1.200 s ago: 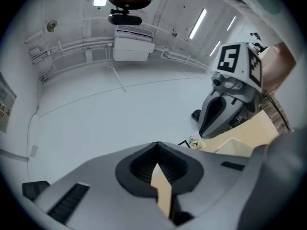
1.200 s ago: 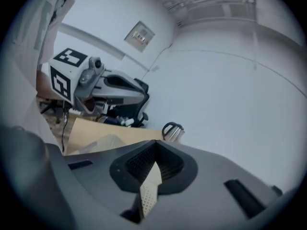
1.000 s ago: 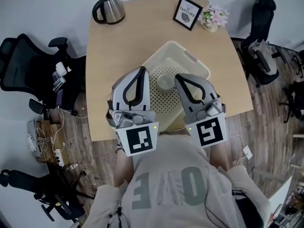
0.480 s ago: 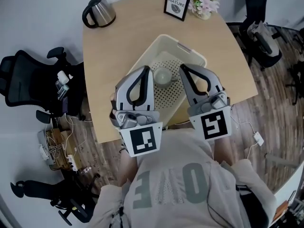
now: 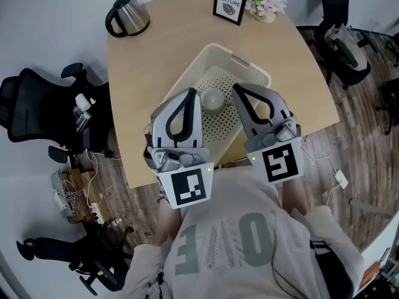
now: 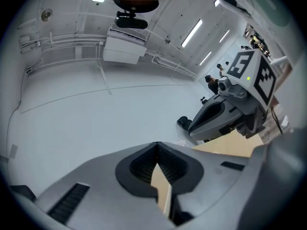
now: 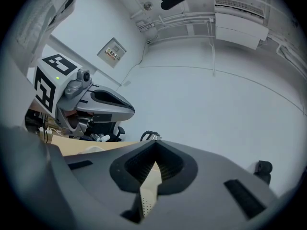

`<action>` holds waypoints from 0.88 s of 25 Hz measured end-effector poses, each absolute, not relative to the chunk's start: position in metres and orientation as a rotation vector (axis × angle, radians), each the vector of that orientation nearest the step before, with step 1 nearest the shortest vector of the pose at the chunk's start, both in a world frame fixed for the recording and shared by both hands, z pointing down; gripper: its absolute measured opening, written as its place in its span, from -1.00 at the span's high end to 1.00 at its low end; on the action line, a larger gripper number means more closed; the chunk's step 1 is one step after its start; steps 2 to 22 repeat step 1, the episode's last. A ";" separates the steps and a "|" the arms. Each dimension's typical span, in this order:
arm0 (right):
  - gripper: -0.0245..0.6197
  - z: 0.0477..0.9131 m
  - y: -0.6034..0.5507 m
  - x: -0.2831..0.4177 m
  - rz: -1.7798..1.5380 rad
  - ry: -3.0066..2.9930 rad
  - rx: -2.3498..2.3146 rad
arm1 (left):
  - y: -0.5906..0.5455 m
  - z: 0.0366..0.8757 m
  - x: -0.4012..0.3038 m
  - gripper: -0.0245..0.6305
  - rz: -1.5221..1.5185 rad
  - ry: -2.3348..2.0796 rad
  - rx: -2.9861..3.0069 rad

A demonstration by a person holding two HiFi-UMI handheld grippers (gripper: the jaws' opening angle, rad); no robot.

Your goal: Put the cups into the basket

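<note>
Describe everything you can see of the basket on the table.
The basket is cream and plastic-looking, rectangular with rounded corners, sloping walls and a bottom full of small holes; a handle slot shows in its far rim. It sits upright on the wooden table, turned diagonally to the table's edges. One pale round cup sits inside. The left gripper and right gripper, both with jaws shut, hide its near end.

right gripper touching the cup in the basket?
Apart. Head view: basket floor shows between right gripper and cup; right gripper view shows jaws shut, empty.
</note>
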State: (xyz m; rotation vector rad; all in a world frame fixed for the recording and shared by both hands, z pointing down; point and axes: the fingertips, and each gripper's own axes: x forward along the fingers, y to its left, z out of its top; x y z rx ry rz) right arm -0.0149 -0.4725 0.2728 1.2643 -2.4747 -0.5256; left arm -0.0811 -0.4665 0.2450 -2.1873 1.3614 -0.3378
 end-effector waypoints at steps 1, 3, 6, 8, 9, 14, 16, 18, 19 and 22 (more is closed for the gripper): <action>0.93 0.273 -0.473 -0.015 -0.526 -2.477 1.264 | -0.467 0.246 -0.081 0.90 -0.340 1.361 -2.187; 0.93 0.273 -0.473 -0.015 -0.526 -2.477 1.264 | -0.467 0.246 -0.081 0.90 -0.340 1.361 -2.187; 0.93 0.273 -0.473 -0.015 -0.526 -2.477 1.264 | -0.467 0.246 -0.081 0.90 -0.340 1.361 -2.187; 0.93 0.273 -0.473 -0.015 -0.526 -2.477 1.264 | -0.467 0.246 -0.081 0.90 -0.340 1.361 -2.187; 0.93 0.273 -0.473 -0.015 -0.526 -2.477 1.264 | -0.467 0.246 -0.081 0.90 -0.340 1.361 -2.187; 0.93 0.273 -0.473 -0.015 -0.526 -2.477 1.264 | -0.467 0.246 -0.081 0.90 -0.340 1.361 -2.187; 0.93 0.273 -0.473 -0.015 -0.526 -2.477 1.264 | -0.467 0.246 -0.081 0.90 -0.340 1.361 -2.187; 0.93 0.273 -0.473 -0.015 -0.526 -2.477 1.264 | -0.467 0.246 -0.081 0.90 -0.340 1.361 -2.187; 0.93 0.273 -0.473 -0.015 -0.526 -2.477 1.264 | -0.467 0.246 -0.081 0.90 -0.340 1.361 -2.187; 0.93 0.273 -0.473 -0.015 -0.526 -2.477 1.264 | -0.467 0.246 -0.081 0.90 -0.340 1.361 -2.187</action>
